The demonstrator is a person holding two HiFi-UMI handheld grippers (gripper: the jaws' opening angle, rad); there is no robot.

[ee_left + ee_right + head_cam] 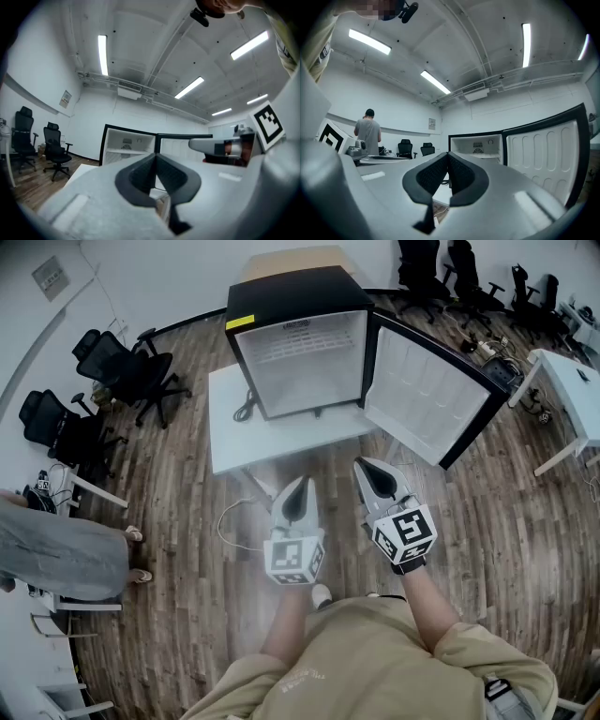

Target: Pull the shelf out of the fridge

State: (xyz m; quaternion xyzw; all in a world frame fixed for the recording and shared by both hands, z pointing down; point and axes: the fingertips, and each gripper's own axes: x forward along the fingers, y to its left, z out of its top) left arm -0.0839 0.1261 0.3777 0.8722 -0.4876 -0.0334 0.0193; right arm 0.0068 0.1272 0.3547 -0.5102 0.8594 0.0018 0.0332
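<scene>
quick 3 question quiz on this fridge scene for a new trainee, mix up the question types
1. True or false: the door of the fridge stands open.
2. Multiple choice: the shelf is A) inside the fridge, B) on the table, C) held in a hand-held gripper.
3. Fill in: the left hand-held gripper and the right hand-held gripper both have their jaws ____, with nothing between them.
Key: 1 true; 2 A; 3 shut.
</scene>
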